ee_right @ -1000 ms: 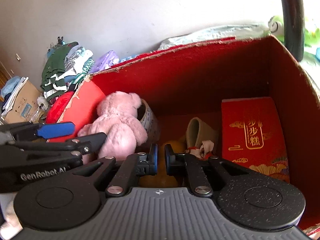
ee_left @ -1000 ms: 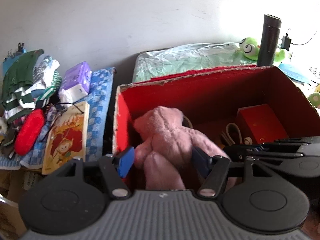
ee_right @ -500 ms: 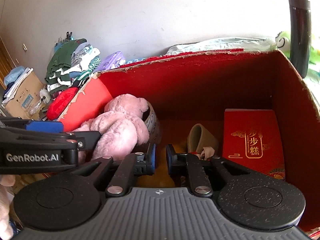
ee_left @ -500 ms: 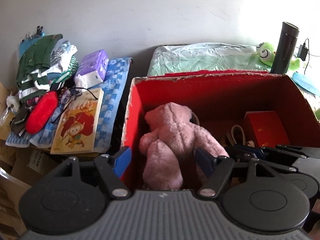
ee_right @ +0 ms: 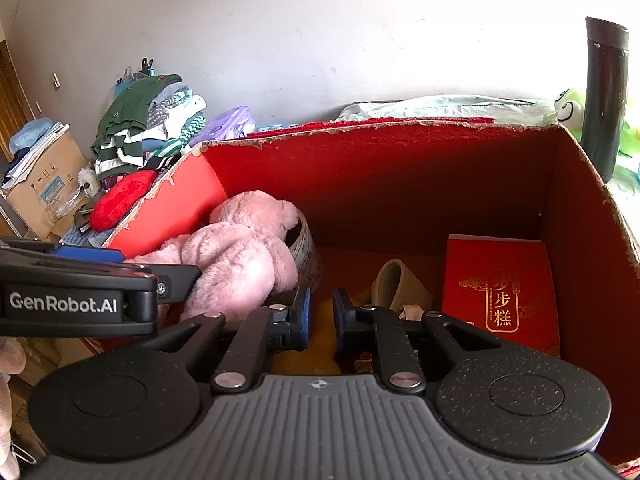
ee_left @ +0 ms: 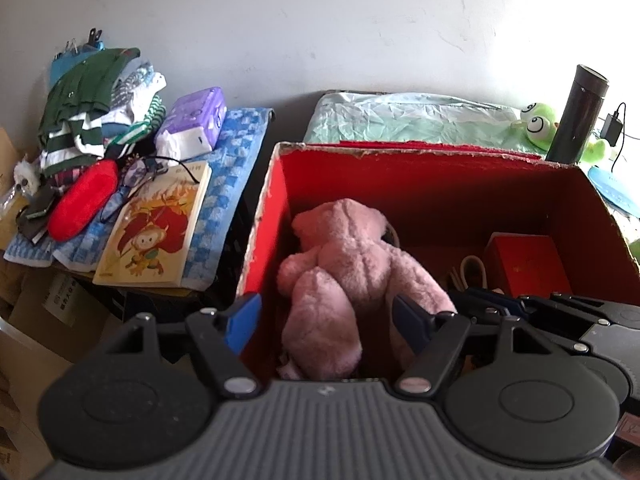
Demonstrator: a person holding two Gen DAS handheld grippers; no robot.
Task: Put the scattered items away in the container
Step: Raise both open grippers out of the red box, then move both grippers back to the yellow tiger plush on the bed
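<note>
A red cardboard box (ee_left: 440, 168) holds a pink plush toy (ee_left: 344, 264), a red gift box (ee_left: 524, 264) and small items. My left gripper (ee_left: 326, 320) is open, its fingers either side of the plush's lower end, apart from it. The plush (ee_right: 236, 252) leans on a paper roll (ee_right: 308, 252) in the box's (ee_right: 400, 168) left corner. My right gripper (ee_right: 320, 316) is nearly closed and empty, low inside the box over a yellow thing (ee_right: 320, 344). The red gift box (ee_right: 500, 292) lies right of it.
Left of the box lie a picture book (ee_left: 156, 228), a red pouch (ee_left: 82, 204), purple tissues (ee_left: 196, 124), glasses and folded clothes (ee_left: 92, 100) on a blue checked cloth. A dark flask (ee_left: 576, 116) and a green frog toy (ee_left: 540, 124) stand behind the box. Cardboard cartons (ee_right: 40, 184) stand far left.
Both grippers have pulled back and up from the box. The pink plush stays lying in the box, free of my left gripper's open fingers.
</note>
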